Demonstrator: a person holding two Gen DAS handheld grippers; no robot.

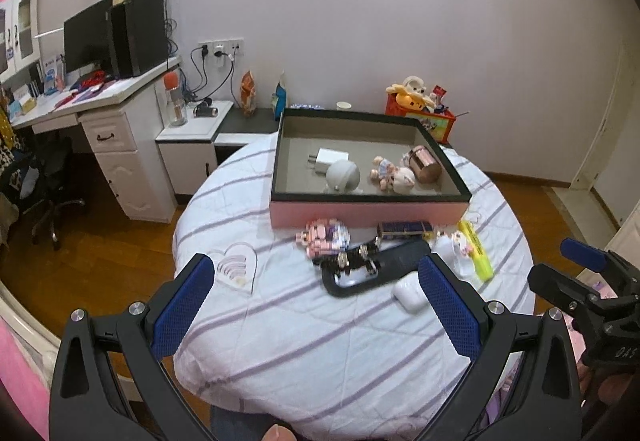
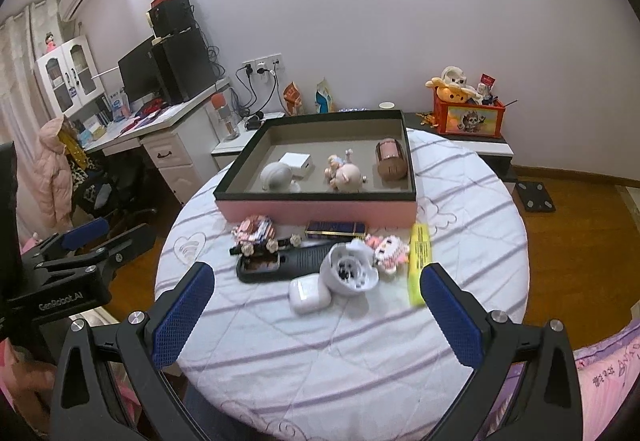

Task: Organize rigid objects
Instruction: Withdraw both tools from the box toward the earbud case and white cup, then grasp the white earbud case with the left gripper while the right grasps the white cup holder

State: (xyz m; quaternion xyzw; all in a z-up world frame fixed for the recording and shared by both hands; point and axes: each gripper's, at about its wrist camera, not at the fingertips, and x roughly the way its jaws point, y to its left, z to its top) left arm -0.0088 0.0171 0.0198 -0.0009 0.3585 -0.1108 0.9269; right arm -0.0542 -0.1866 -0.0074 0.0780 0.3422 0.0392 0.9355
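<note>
A pink box (image 1: 368, 211) (image 2: 320, 211) with a black rim sits on the round striped table. In it lie a white charger (image 2: 295, 163), a grey round gadget (image 2: 276, 175), a pig doll (image 2: 345, 173) and a copper jar (image 2: 391, 160). In front lie a pink block toy (image 2: 254, 229), a dark blue case (image 2: 335, 230), a black holder (image 2: 280, 265), a white earbud case (image 2: 309, 294), a white fan-like gadget (image 2: 351, 273), a pink block figure (image 2: 390, 249) and a yellow highlighter (image 2: 420, 261). My left gripper (image 1: 320, 305) and right gripper (image 2: 316, 313) are open and empty above the table's near side.
A white desk (image 1: 100, 97) with a monitor and speakers stands at the left, a chair below it. A red toy bin (image 2: 468, 117) sits on a low shelf behind the table. Wooden floor surrounds the table (image 2: 360, 361).
</note>
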